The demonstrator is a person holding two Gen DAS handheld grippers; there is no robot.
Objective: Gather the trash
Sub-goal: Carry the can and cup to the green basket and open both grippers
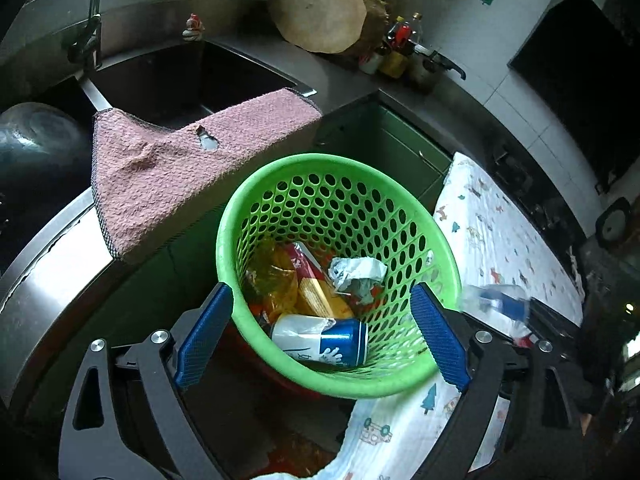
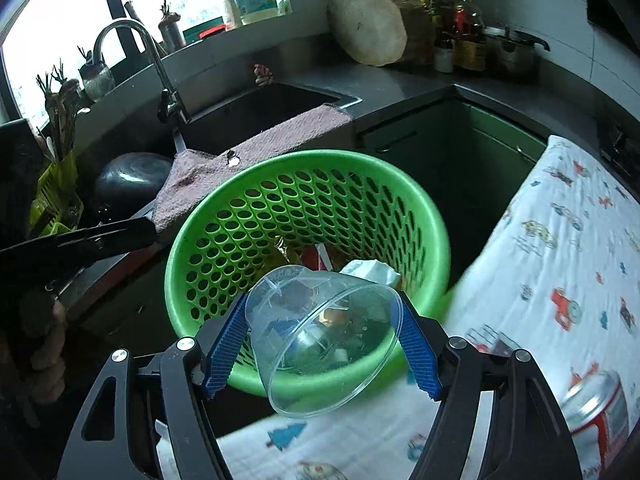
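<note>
A green perforated basket (image 1: 280, 184) holds trash: a blue and white can (image 1: 320, 340), crumpled paper (image 1: 356, 274) and yellow wrappers (image 1: 312, 300). My left gripper (image 1: 320, 328) is open above the basket's near rim, with nothing between its blue pads (image 1: 436, 332). In the right wrist view the same basket (image 2: 248, 200) is ahead. My right gripper (image 2: 324, 336) is shut on a clear plastic cup (image 2: 320, 332), held tilted over the basket's near rim. The right gripper shows blurred at the right edge of the left wrist view (image 1: 500, 300).
A pink towel (image 1: 172, 168) hangs over the sink edge (image 1: 300, 88). A white printed cloth (image 2: 560, 260) covers the surface on the right, with a red and white can (image 2: 596, 408) lying on it. A faucet (image 2: 132, 40), cutting board (image 2: 368, 24) and bottles (image 2: 468, 32) stand behind.
</note>
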